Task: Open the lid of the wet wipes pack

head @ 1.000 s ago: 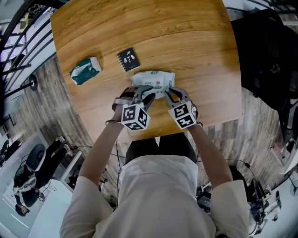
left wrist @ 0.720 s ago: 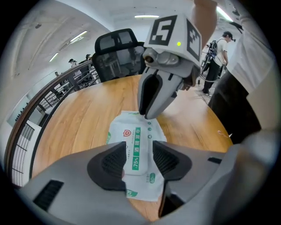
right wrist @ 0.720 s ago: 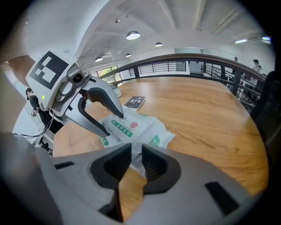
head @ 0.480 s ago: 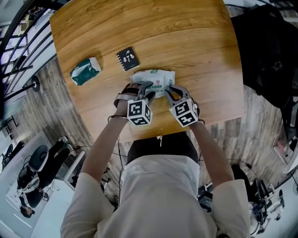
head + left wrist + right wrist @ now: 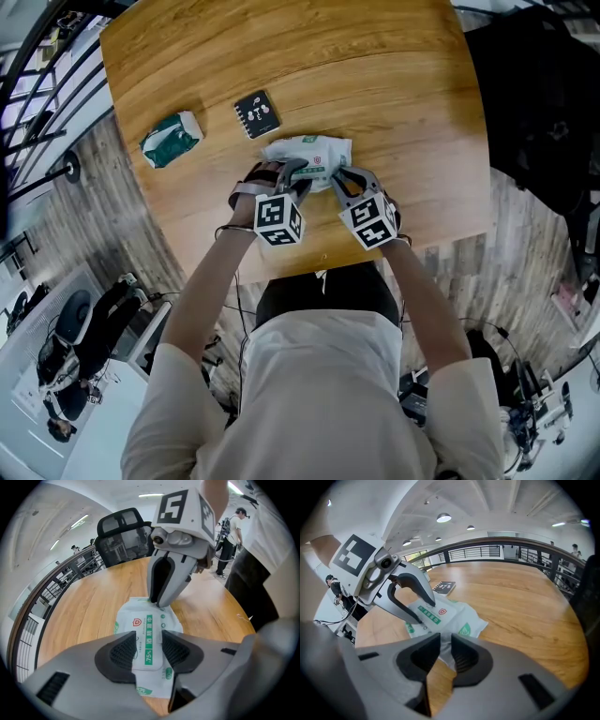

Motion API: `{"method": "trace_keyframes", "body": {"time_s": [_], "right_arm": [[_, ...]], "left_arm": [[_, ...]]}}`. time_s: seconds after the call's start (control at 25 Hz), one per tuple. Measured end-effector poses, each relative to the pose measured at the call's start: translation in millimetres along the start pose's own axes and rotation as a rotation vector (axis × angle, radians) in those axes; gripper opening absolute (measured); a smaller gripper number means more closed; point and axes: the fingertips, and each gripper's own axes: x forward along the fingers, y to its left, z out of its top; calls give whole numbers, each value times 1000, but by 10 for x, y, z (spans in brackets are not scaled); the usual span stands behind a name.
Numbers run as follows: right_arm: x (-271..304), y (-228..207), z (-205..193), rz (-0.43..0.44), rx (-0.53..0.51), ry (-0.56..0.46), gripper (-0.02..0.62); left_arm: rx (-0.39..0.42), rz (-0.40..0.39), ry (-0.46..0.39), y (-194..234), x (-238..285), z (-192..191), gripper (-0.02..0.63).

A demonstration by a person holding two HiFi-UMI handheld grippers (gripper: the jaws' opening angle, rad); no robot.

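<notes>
The white and green wet wipes pack (image 5: pixel 309 155) lies flat on the wooden table (image 5: pixel 375 75), near its front edge. My left gripper (image 5: pixel 149 649) hangs open over the pack's near half, with the green-striped lid label (image 5: pixel 149 641) showing between its pads. Its jaws have just been closing a little, and they do not pinch the lid. My right gripper (image 5: pixel 445 654) is shut on the crinkled end seal of the pack (image 5: pixel 457 620). In the head view the left gripper (image 5: pixel 296 176) and the right gripper (image 5: pixel 343 179) meet the pack from the near side.
A small black notebook (image 5: pixel 257 114) lies just behind the pack, and a green packet (image 5: pixel 172 139) sits further left near the table's edge. A black office chair (image 5: pixel 124 531) stands beyond the far side. The table's front edge runs close under my wrists.
My left gripper has sunk onto the pack and rolled a little; its jaws stand wider than a second ago. The right gripper has kept its hold and place.
</notes>
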Motion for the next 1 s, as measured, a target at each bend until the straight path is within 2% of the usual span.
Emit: {"method": "trace_keyframes", "body": {"time_s": [0.4, 0.8, 1.0], "right_arm": [[8, -1, -12, 1, 5, -2, 67], [33, 2, -9, 9, 13, 1, 67], [12, 1, -7, 15, 10, 5, 67]], "left_arm": [[-64, -74, -26, -41, -47, 29, 106], [-102, -56, -62, -14, -124, 46, 80], [-83, -41, -77, 49, -249, 142, 53]]}}
